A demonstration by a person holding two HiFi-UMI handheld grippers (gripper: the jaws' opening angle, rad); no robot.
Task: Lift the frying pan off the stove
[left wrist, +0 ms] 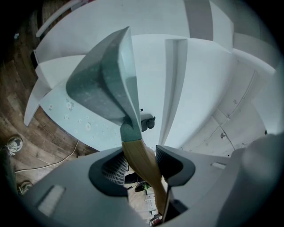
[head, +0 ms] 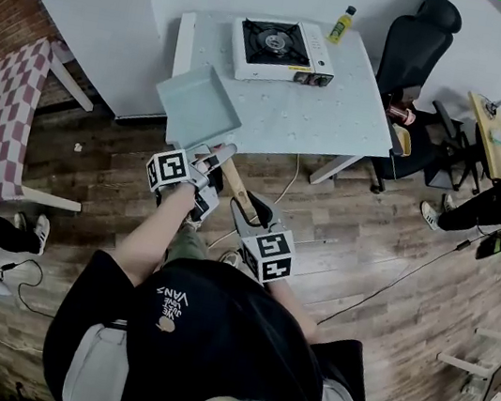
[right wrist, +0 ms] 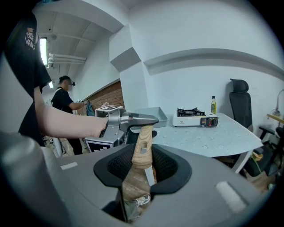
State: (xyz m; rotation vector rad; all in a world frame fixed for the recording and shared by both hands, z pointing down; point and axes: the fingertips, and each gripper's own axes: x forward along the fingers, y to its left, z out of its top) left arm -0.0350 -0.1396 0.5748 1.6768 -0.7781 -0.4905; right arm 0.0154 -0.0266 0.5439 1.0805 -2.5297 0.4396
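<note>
**Off the stove: pan [head: 198, 105] hanging in both tongs**

By the surface's [head: 341, 115] near left corner, the pan is hovering well apart from the stove [head: 280, 50], whose burner is sitting bare toward the far edge. Left tongs [left wrist: 140, 162] are pinching the wooden handle [left wrist: 135, 153] close to the pan body. Right tongs [right wrist: 143, 166] are pinching the handle's free end. The lift itself is looking finished, and the step in hand is probably carrying. Next is likely calling for both grips staying firm and the pan staying level while it is clearing the surface's edge and heading for a resting place.
</note>
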